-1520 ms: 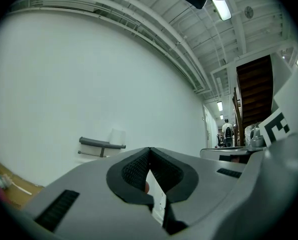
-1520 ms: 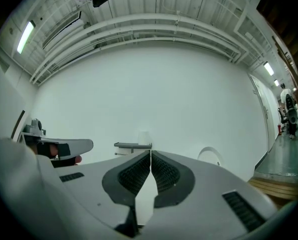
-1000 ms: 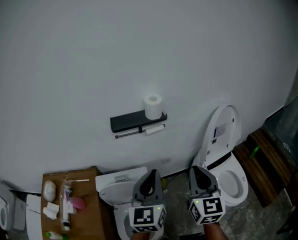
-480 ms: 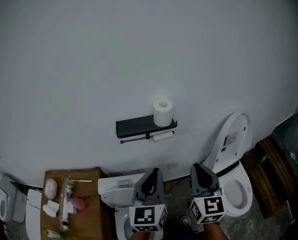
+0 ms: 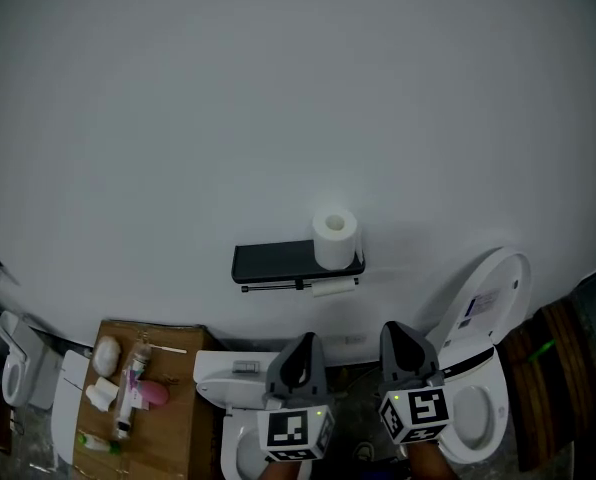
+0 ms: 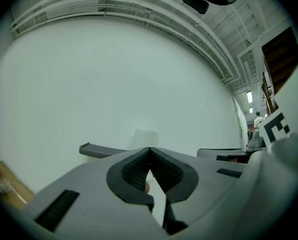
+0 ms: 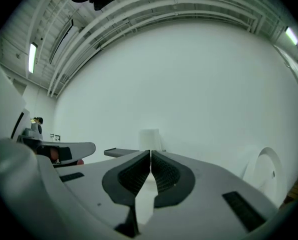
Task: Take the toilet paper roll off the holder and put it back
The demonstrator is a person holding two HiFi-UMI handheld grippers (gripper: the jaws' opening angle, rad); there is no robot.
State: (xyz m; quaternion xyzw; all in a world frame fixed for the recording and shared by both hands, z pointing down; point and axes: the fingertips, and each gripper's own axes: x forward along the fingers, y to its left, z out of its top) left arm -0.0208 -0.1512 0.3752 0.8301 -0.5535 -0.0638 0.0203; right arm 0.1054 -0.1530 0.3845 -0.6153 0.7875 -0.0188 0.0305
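**Roll on the holder, both grippers empty**

The toilet paper roll (image 5: 335, 237) stands upright on the right end of the black holder (image 5: 278, 261) on the wall. Well below the holder, the left gripper (image 5: 303, 342) and right gripper (image 5: 391, 330) have their fingers closed on nothing, so the lift looks not yet begun. A toilet tank (image 5: 233, 368) sits below the holder and a raised toilet lid (image 5: 486, 293) to its lower right. Neither seems to block the reach.
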